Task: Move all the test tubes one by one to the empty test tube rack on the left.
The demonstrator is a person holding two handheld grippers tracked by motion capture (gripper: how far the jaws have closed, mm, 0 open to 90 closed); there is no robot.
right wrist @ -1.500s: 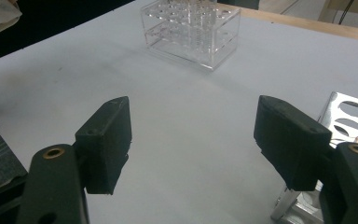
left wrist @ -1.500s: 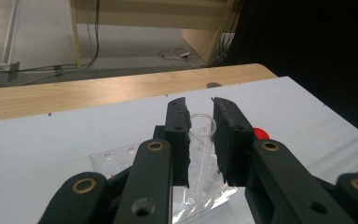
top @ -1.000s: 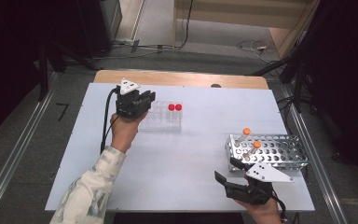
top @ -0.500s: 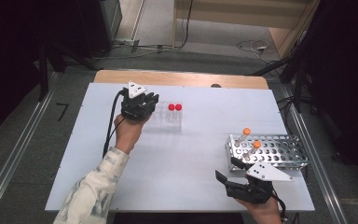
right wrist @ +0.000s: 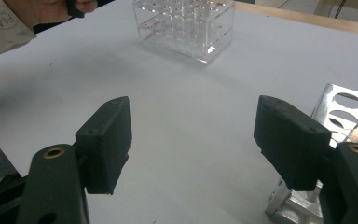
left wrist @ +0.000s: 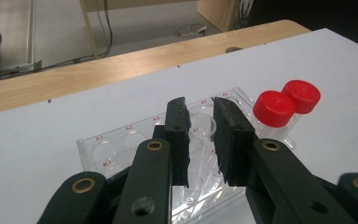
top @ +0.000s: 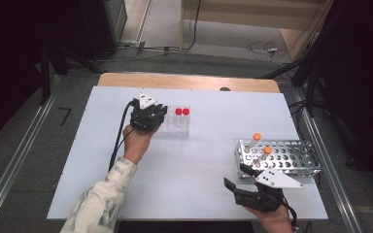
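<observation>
A clear plastic rack (top: 175, 127) (left wrist: 116, 149) stands at the table's far middle, with two red-capped tubes (top: 182, 111) (left wrist: 284, 102) at its right end. My left gripper (top: 150, 119) (left wrist: 201, 109) hovers over the rack's left half. Its jaws are almost together, with the rack's clear wells showing through the narrow gap; nothing is plainly held between them. At the near right, my right gripper (top: 237, 177) (right wrist: 196, 123) stands wide open and empty above bare table, just left of a metal rack (top: 286, 155) (right wrist: 345, 107) that holds two orange-capped tubes (top: 256, 137).
The white table top (top: 199, 165) has a wooden strip (top: 189, 81) along its far edge. The left arm's sleeve (top: 102, 199) reaches in from the near left. A black cable (top: 119, 141) trails from the left gripper. Dark floor and metal rails surround the table.
The left gripper has moved a little to the right and nearer, onto the clear rack's left part. The right gripper has stayed where it was.
</observation>
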